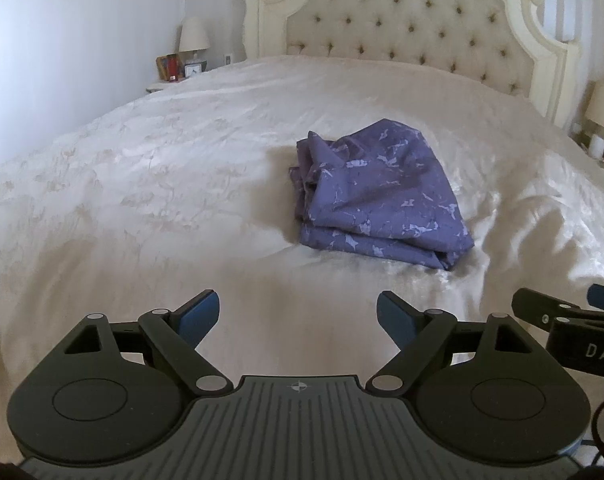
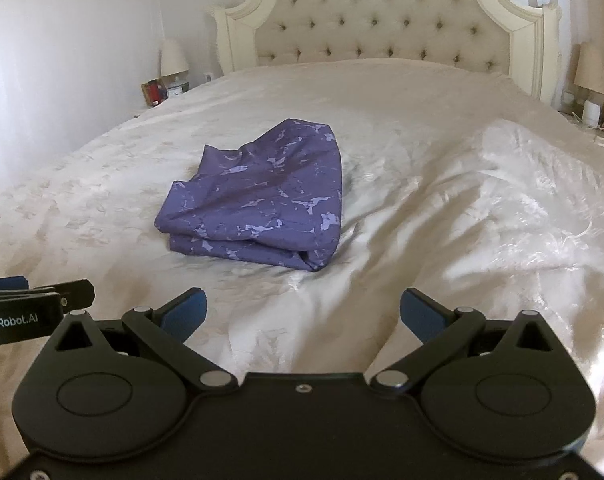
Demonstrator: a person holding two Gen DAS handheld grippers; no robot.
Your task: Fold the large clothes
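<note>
Left wrist view: folded purple cloth point(image 1: 375, 196) on bed point(image 1: 142, 200), well ahead of both spread, empty jaws

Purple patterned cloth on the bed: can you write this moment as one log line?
purple patterned cloth: folded, on cream bedspread | left hand-held gripper: open, empty | right hand-held gripper: open, empty

A cream-covered bed point(image 1: 142, 200) carries one folded purple patterned cloth point(image 1: 377, 196) near its middle.

Folded purple cloth point(image 1: 375, 196) lying on cream bedspread point(image 1: 142, 200), left gripper point(image 1: 298, 316) hovering well short, jaws wide, nothing between; right gripper point(image 1: 561, 312) showing at right edge.
</note>
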